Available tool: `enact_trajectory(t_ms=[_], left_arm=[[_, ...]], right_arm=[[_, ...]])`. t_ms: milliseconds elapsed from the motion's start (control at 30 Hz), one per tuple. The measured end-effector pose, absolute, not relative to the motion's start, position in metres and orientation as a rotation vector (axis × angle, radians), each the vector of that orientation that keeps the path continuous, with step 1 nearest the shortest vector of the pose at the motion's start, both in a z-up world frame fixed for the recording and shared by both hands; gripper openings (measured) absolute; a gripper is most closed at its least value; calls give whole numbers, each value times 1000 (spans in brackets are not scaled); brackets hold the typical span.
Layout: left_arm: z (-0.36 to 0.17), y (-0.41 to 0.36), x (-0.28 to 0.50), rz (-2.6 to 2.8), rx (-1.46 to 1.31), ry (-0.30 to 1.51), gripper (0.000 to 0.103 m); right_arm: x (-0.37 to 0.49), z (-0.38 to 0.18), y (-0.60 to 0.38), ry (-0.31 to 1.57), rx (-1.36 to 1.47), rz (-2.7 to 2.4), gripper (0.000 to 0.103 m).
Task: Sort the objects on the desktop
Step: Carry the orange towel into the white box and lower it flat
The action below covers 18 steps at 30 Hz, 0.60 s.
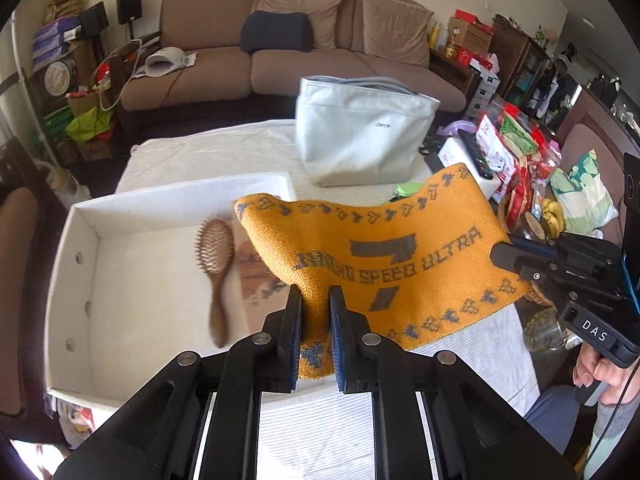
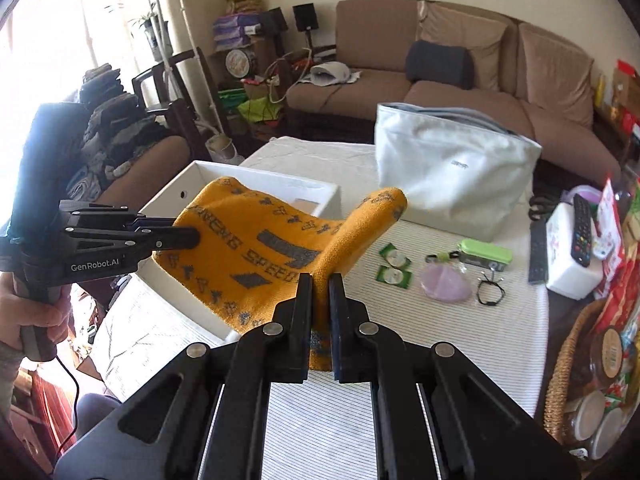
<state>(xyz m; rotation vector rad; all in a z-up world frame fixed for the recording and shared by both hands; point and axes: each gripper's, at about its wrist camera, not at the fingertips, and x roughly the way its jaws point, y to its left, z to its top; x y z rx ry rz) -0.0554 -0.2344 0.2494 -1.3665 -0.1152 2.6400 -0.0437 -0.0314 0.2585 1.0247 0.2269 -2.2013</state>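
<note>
The orange cloth (image 1: pixel 384 256) hangs stretched between the two grippers, above the striped table (image 1: pixel 320 432). The left gripper (image 1: pixel 315 300) is closed on one end of it, the knit bunched between its fingers; the right gripper (image 2: pixel 320 292) is closed on the other end the same way (each shows in the other's view, pinching its edge from the side). The cloth's left part hangs over the white box (image 1: pixel 80 280), its right part over the table.

Only the left view looks into the box, where a wooden hairbrush (image 1: pixel 216 272) lies on the bottom. Only the right view shows the small things on the table to the right of the cloth: two green packets (image 2: pixel 394 266), a lilac disc (image 2: pixel 445 283), a green case (image 2: pixel 485 254), a black cord (image 2: pixel 490 288) and remotes (image 2: pixel 581 230). A pale bag (image 1: pixel 360 136) stands at the far side.
</note>
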Motion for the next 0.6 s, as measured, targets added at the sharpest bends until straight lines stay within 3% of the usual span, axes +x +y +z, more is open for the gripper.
enact_trajectory(t_ms=[300, 600], left_arm=[[231, -372, -44, 2747, -1515, -102, 12], [157, -464, -75, 2739, -1719, -50, 12]], right_arm=[[-35, 236, -187, 229, 1050, -2065, 8], [-53, 139, -289, 184, 1216, -1947, 8]])
